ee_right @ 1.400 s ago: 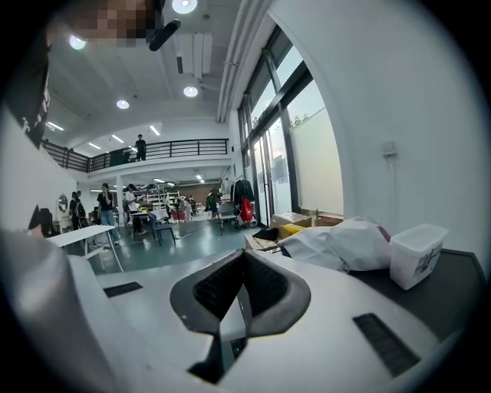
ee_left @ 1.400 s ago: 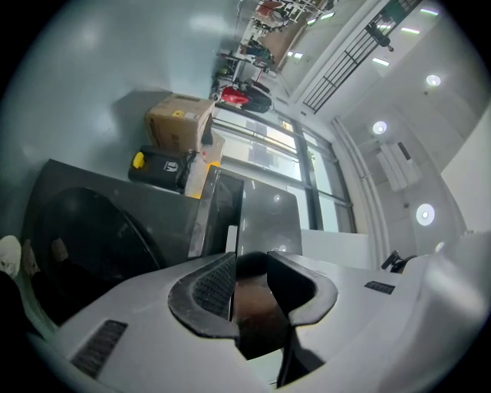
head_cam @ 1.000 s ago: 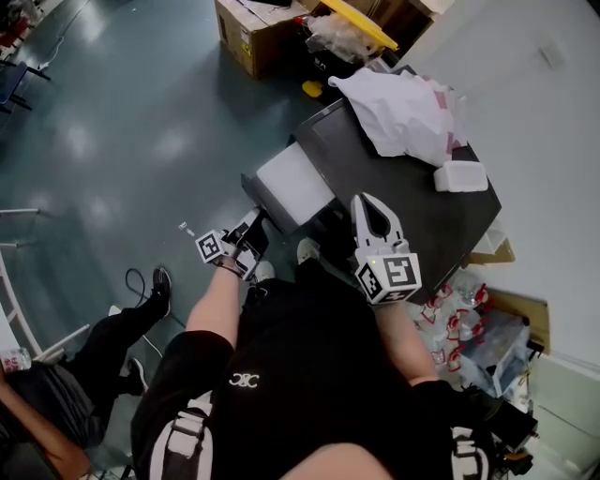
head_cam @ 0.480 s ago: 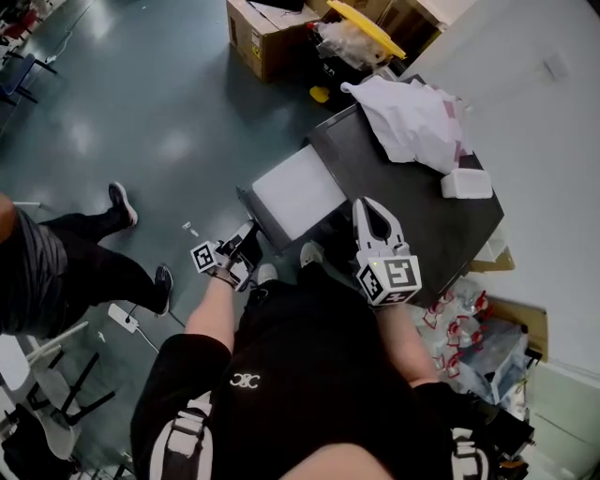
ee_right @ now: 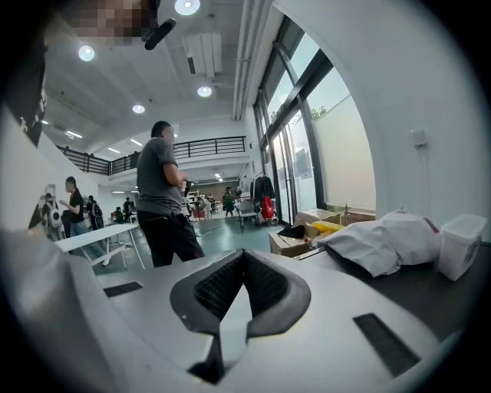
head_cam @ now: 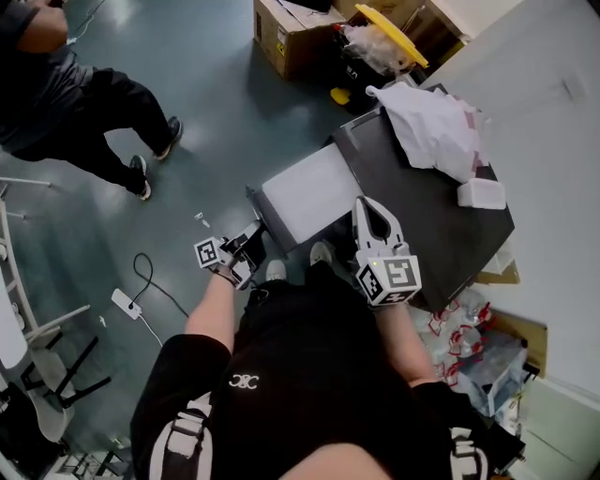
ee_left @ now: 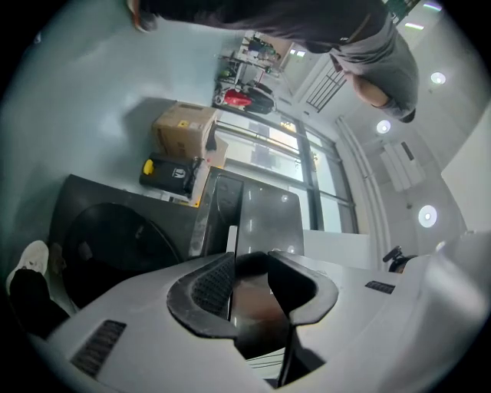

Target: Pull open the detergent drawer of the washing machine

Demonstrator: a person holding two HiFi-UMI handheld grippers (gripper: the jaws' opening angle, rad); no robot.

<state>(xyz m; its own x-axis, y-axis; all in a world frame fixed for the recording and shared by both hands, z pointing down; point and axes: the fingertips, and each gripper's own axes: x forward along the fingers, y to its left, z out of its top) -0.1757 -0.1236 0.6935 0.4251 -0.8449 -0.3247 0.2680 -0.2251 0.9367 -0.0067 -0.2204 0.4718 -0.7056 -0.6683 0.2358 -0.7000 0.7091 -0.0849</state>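
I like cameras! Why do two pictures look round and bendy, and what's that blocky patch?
Left gripper view: wide lens bends the window frames, corners go black. Right gripper view: same bulge; the blocky patch was added afterwards, ceiling lights glare. Head view: floor shines.

two grippers are showing: the left gripper (head_cam: pixel 253 232) and the right gripper (head_cam: pixel 372 208). one washing machine (head_cam: pixel 412 220) is standing there, with one detergent drawer (head_cam: pixel 309 192) sticking out of it. one white crumpled bundle (head_cam: pixel 436 127) and one white tub (head_cam: pixel 483 194) are lying on its top. one cardboard box (head_cam: pixel 291 37) and one yellow-lidded bin (head_cam: pixel 389 26) are sitting beyond it. two white shoes (head_cam: pixel 275 270) are peeking out below. one white plug block (head_cam: pixel 125 300) is lying nearby. one bystander (head_cam: pixel 84 94) is standing in the head view; at least three people (ee_right: pixel 161 192) are showing in the right gripper view.
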